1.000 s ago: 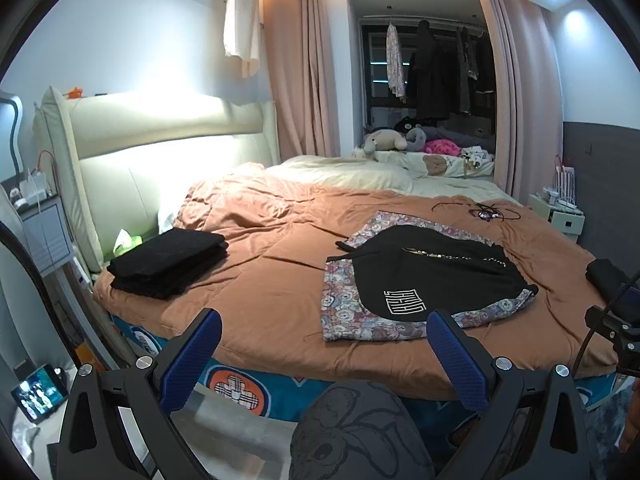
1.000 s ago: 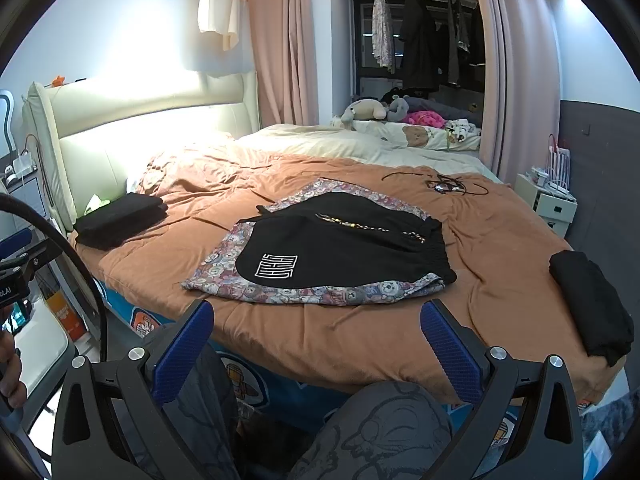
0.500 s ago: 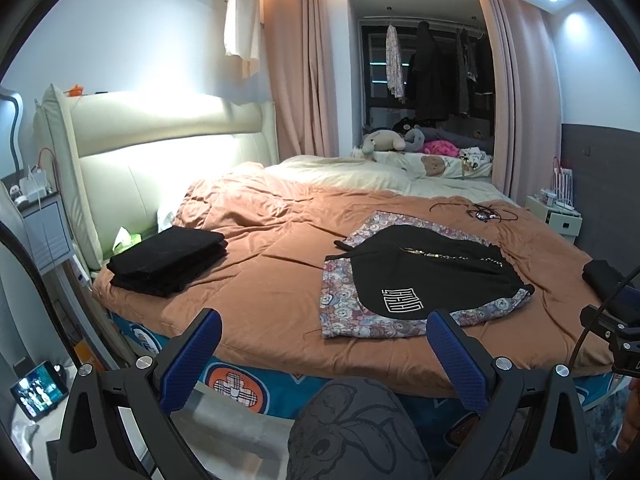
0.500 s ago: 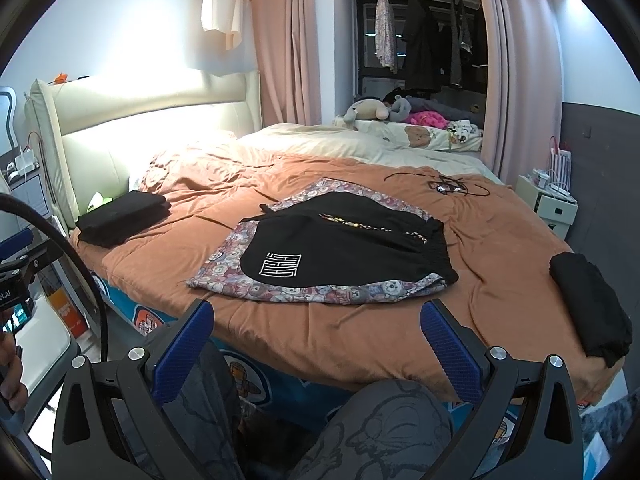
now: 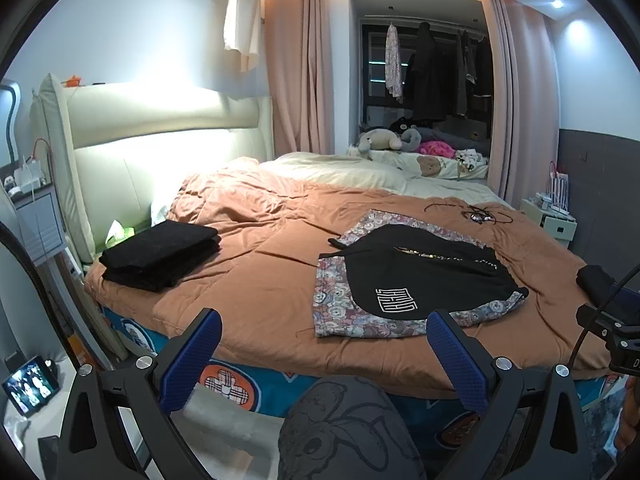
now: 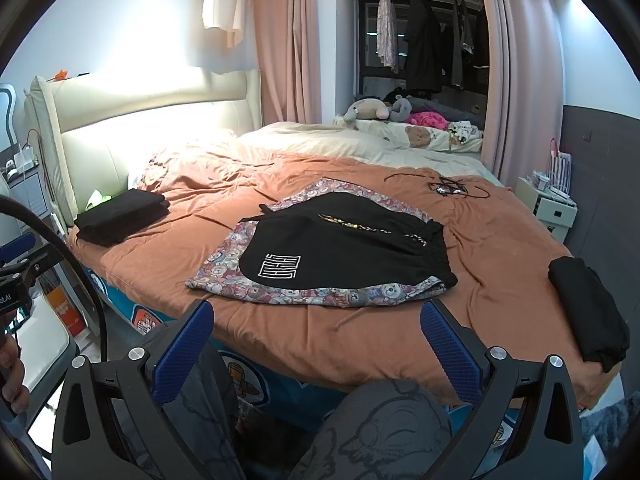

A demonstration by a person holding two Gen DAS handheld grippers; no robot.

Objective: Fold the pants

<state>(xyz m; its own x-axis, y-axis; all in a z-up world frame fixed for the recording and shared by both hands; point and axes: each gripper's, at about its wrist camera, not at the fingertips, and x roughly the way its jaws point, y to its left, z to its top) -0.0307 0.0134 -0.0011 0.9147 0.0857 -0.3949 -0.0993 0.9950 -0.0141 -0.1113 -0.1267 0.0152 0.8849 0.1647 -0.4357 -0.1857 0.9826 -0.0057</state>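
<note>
Left wrist view: the left gripper (image 5: 323, 340) is held off the near edge of the bed (image 5: 260, 280), its blue-padded fingers (image 5: 192, 354) spread wide with nothing between them. Black pants (image 5: 424, 276) lie spread flat on a patterned cloth (image 5: 340, 312), right of centre on the orange cover and near its front edge, with a white emblem (image 5: 396, 300) facing up. The pants are well apart from both grippers. A stack of folded black clothes (image 5: 160, 254) sits at the left side of the bed, near the headboard (image 5: 160, 120). A tangle of dark cable (image 5: 476, 214) lies on the cover beyond the pants. A grey-trousered knee (image 5: 348, 428) shows below the gripper. Part of the right gripper's frame appears at the right edge. Right wrist view: the right gripper (image 6: 316, 344) is likewise released, fingers (image 6: 448, 354) wide apart and empty, short of the bed's front edge. The pants (image 6: 344, 248) lie ahead of it, on the cloth (image 6: 224, 268), untouched. A second dark garment (image 6: 588, 312) lies at the right front corner of the bed, apart from the pants. The stack (image 6: 120, 216) is at far left. A nightstand (image 6: 548, 208) stands beyond the bed at right. Soft toys (image 6: 368, 110) rest at the far end under hanging clothes (image 6: 424, 40).
</note>
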